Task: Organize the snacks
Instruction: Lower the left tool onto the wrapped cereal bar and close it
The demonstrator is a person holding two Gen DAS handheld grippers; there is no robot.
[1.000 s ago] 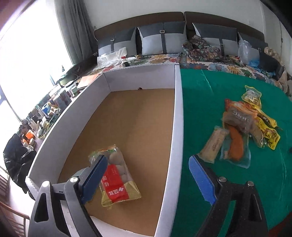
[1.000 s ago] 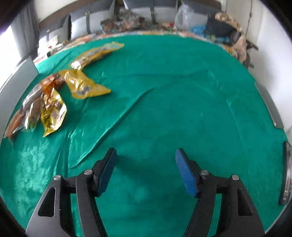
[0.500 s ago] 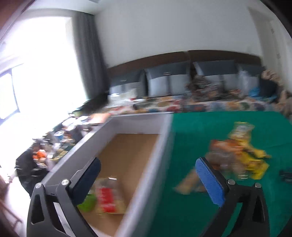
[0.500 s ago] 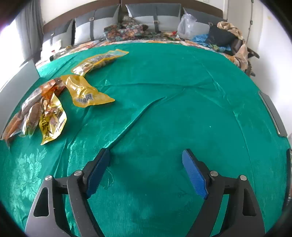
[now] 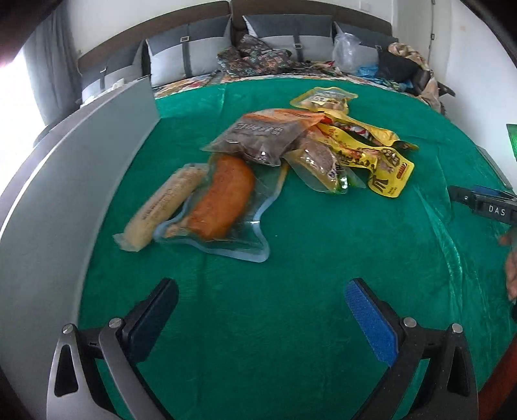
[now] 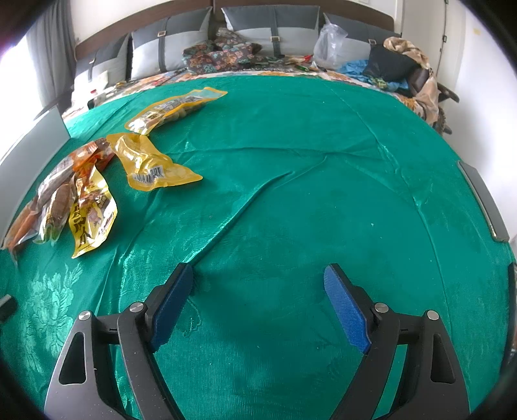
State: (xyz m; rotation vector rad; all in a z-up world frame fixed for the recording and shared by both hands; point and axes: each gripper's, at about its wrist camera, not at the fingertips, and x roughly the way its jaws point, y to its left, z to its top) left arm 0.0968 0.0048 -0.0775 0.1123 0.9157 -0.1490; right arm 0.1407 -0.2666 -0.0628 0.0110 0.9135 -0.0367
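Observation:
A pile of snack packs lies on the green cloth (image 5: 307,245). It holds a pale sausage stick (image 5: 164,202), an orange sausage in a clear pack (image 5: 223,197), a brown pack (image 5: 265,135) and yellow packs (image 5: 371,155). My left gripper (image 5: 261,290) hangs open just short of the pile, nothing between its fingers. The white box wall (image 5: 80,161) stands to its left. My right gripper (image 6: 258,271) is over bare cloth with its jaws opening and nothing between them. The same pile (image 6: 64,200) and a yellow pack (image 6: 152,164) lie to its far left.
A long yellow pack (image 6: 174,108) lies farther back on the cloth. A sofa with grey cushions (image 6: 274,29), a plastic bag (image 6: 329,42) and heaped clothes (image 6: 404,61) runs along the back. A hand (image 5: 510,271) shows at the left wrist view's right edge.
The left gripper swung from over the box, where a red snack pack lay, across to the cloth before the pile. Its jaws widened a little. The right jaws opened wider in place.

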